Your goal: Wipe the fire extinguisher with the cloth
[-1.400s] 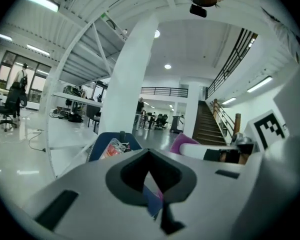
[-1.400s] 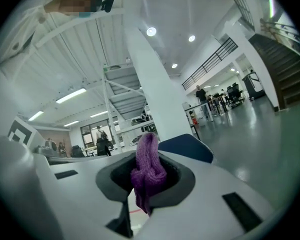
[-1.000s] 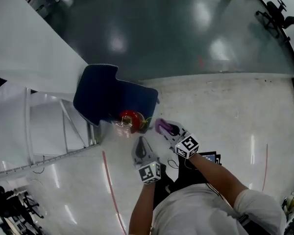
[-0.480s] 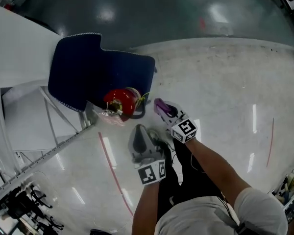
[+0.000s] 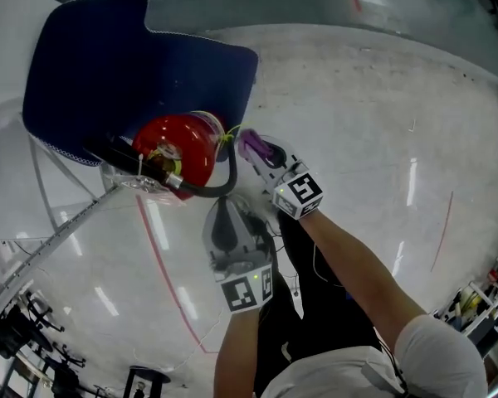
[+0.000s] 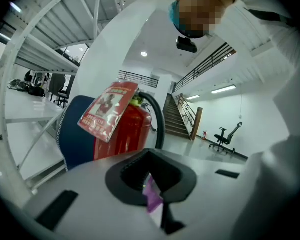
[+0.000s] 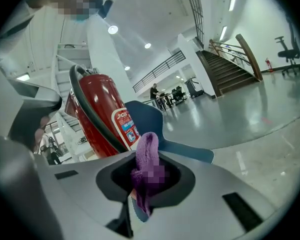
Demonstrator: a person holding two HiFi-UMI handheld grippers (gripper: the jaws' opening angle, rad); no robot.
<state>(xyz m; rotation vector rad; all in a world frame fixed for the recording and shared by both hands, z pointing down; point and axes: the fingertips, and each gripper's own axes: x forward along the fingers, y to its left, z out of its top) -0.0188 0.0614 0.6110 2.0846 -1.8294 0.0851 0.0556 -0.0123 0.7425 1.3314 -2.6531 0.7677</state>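
Head view, nearest first. The left gripper (image 5: 222, 222) is pointing toward 11 o'clock. In its own view the left gripper (image 6: 152, 194) is keeping its jaws together; a thin purple sliver is showing in the slot, and I cannot tell what it is.

Just beyond, at 1 o'clock of it, the right gripper (image 5: 257, 149) is clamping the purple cloth (image 5: 253, 145). In the right gripper view the jaws are pressing on the cloth (image 7: 146, 154), which is bunching up above them.

The red fire extinguisher (image 5: 178, 152) is standing upright on the pale floor (image 5: 357, 139), at 9 o'clock of the cloth and near it. I cannot tell whether they are touching. Its black hose (image 5: 224, 185) is curving round the near side, and a red tag (image 6: 107, 111) is hanging at its top.

A blue panel (image 5: 124, 65) is rising behind it at 11 o'clock. A white frame (image 5: 66, 222) is running at 8 o'clock.
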